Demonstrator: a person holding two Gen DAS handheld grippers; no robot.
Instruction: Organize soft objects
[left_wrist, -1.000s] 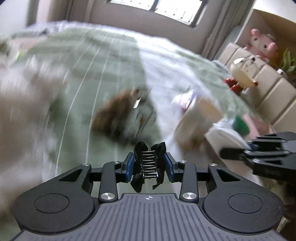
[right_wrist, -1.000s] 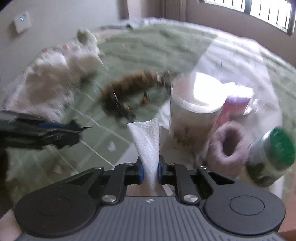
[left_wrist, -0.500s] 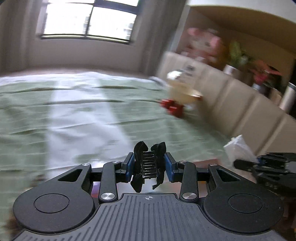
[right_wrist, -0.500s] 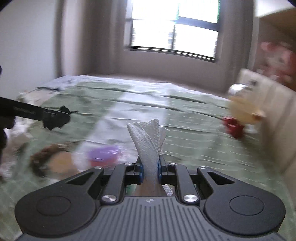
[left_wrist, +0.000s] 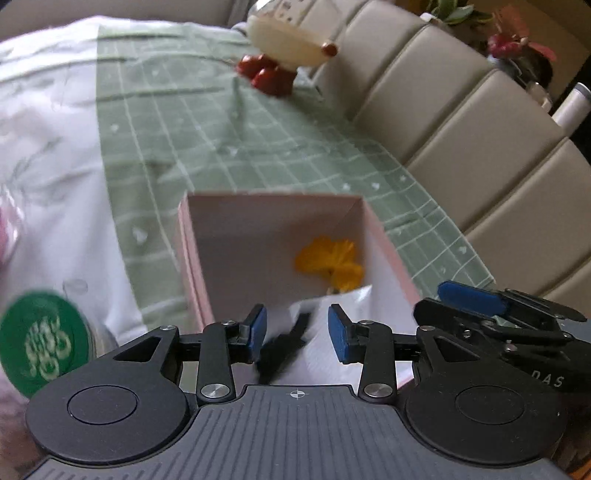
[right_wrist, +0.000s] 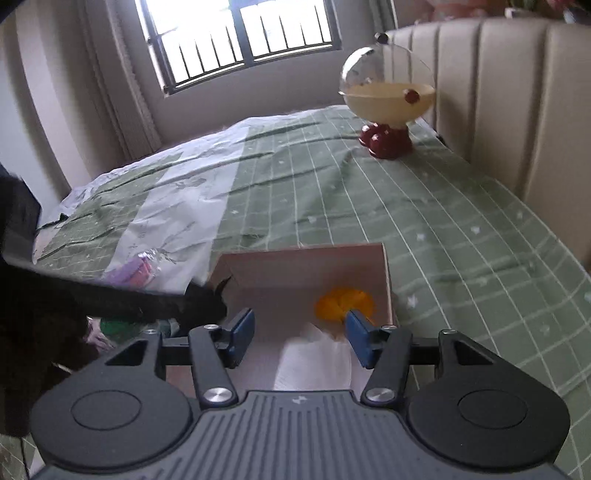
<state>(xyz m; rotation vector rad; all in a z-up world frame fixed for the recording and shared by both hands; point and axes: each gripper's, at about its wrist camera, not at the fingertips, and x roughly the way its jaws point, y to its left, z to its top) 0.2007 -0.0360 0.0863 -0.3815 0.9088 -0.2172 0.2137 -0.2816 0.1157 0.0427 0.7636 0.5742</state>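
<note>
Half a second before, both hand-held grippers were clamped, the left on a black hair clip and the right on a white tissue; now each stood over the pink box (left_wrist: 384, 243) on the bed (right_wrist: 424, 206). The left hand-held gripper (left_wrist: 297, 334) had its jaws apart, and the black hair clip (left_wrist: 282, 350) sat blurred between them, contact unclear. The right hand-held gripper (right_wrist: 299, 334) was likewise spread, the white tissue (right_wrist: 314, 363) lying loose in the box below, near the yellow flower (right_wrist: 341, 301). Only the left view showed a green lid (left_wrist: 40, 345) at lower left; only the right view showed the window (right_wrist: 240, 40) at the top.
</note>
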